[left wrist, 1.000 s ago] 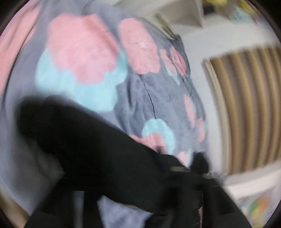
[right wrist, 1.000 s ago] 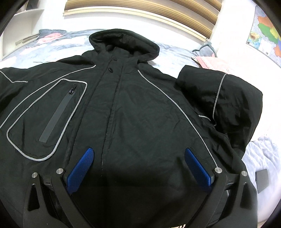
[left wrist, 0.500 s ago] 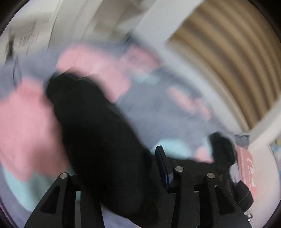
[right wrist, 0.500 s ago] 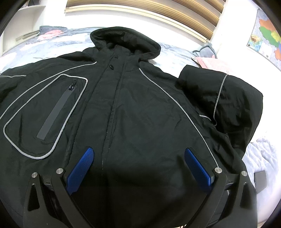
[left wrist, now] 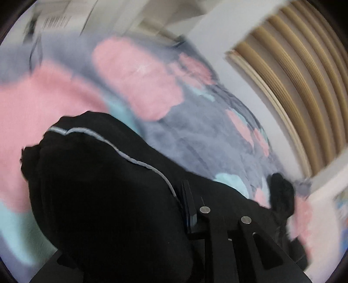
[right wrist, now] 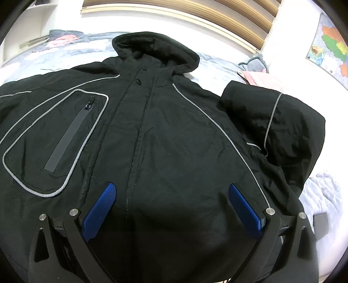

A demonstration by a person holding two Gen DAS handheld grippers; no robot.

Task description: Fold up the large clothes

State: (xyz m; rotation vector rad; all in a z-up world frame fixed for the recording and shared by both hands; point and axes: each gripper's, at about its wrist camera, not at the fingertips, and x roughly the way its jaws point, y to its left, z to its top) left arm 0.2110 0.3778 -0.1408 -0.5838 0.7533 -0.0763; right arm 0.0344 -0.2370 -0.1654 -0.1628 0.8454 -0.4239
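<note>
A black hooded jacket (right wrist: 174, 135) with grey piping lies face up on the bed, its hood at the far side. Its right sleeve (right wrist: 282, 122) is folded back over itself. My right gripper (right wrist: 173, 209) hovers over the jacket's lower front, open, its blue pads wide apart with only flat fabric under them. In the blurred left wrist view, the jacket's other sleeve (left wrist: 104, 191) bunches up between the jaws of my left gripper (left wrist: 174, 196). These jaws are closing on it; one finger (left wrist: 189, 206) presses against the cloth and the other is hidden under it.
A grey blanket (left wrist: 195, 135) with pink and teal flowers covers the bed. A slatted wooden headboard (right wrist: 195, 13) runs along the far wall. A pink pillow (right wrist: 258, 77) and a map (right wrist: 328, 50) are at right. A dark flat object (right wrist: 320, 224) lies beside the jacket.
The left wrist view has rolled and swung across the blanket toward the headboard, carrying the sleeve. Its jaws have narrowed on the cloth. The right gripper has stayed put.
</note>
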